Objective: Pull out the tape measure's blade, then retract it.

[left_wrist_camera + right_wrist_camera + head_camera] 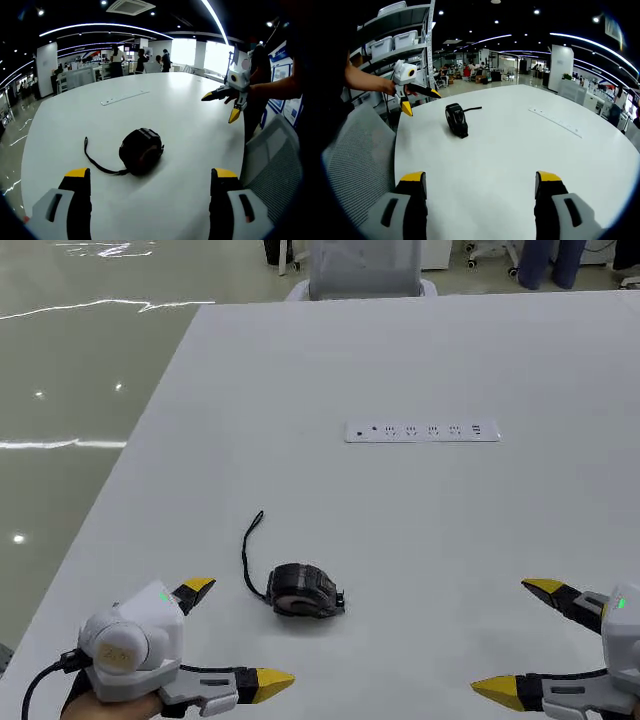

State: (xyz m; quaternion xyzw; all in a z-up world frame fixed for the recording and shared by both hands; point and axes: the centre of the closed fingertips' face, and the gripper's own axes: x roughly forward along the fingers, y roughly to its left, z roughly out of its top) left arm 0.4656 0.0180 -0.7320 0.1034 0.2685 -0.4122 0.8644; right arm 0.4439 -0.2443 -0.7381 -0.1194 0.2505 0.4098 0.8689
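Left gripper (240, 633) at the near table edge: jaws spread wide, nothing between them. Tape measure (305, 590) lies on the white table (300, 390) just ahead of those jaws, untouched, blade retracted. Its black wrist strap (249, 545) trails beyond the case. Right gripper (515, 637) likewise spread and empty, with the tape measure well apart to its left. Power strip (422, 431) lies farther ahead of both.

Head cam looks steeply down on the counter (420, 350) from behind the left hand-held gripper (245, 632) and right hand-held gripper (505, 637). Left one's cam sits low, tape measure (141, 150) close ahead; right one's has it farther off, ahead-left. All three share it.
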